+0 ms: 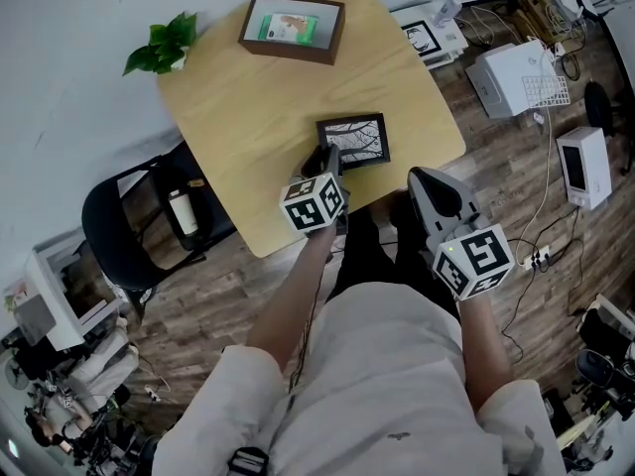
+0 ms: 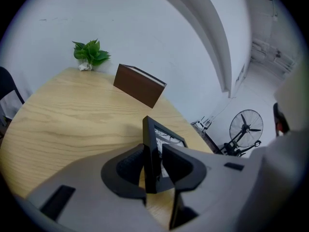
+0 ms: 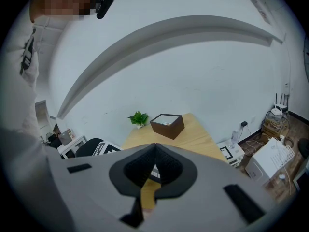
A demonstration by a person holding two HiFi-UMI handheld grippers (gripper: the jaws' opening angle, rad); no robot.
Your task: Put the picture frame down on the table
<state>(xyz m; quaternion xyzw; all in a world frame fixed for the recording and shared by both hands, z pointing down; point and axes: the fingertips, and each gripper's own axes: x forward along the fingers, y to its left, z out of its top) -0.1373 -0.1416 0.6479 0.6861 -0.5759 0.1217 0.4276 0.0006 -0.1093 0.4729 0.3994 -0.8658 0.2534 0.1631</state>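
At upper centre a green item [image 1: 289, 28] is held in a brown box [image 1: 256, 40]; the picture frame [image 1: 353, 142], lengthwise left-right, is straddled by the parted left gripper [image 1: 327, 159], right gripper [image 1: 420, 177] shut

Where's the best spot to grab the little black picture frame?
Take the picture frame by its near edge, coming in from the person's side. It seems to lie face up on the table, so only the thin rim offers a pinch; the left gripper has that edge between its open jaws.

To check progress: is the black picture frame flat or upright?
Flat, it seems: the head view shows the picture frame face up on the table, one edge between the left gripper's jaws.
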